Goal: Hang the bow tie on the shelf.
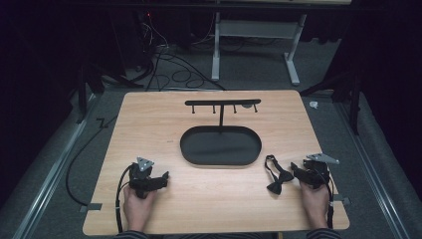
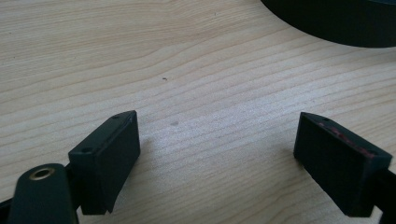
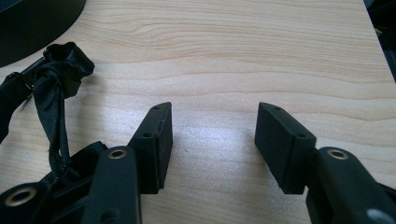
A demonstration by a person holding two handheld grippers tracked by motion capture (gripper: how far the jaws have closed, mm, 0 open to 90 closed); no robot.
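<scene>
One black bow tie (image 1: pixel 276 178) of shiny satin-like cloth, knotted at the middle with a thin strap looping off it, flat on the wooden table (image 1: pixel 149 124) toward its near right side, just left of the right gripper (image 1: pixel 297 171) and near the end of the oval tray. Right gripper low over the wood, held in a hand (image 1: pixel 314 201) coming up from the near edge, jaws spread wide with nothing between them; in the right gripper view the tie (image 3: pixel 53 88) just outside the left jaw, its strap trailing down beside the gripper body. Left gripper (image 1: pixel 163 178) likewise low over the table at the near left, gripped by the other hand (image 1: pixel 137 206), pointing toward the tray, jaws wide apart over bare wood. No readable writing anywhere. Matte black oval tray (image 1: pixel 221 159) with a shallow rim at the table's centre, a slim post rising from its far edge to a crossbar (image 1: pixel 222 102) with short pegs hanging beneath. Pale wood grain, rounded table corners, grey carpet around.
</scene>
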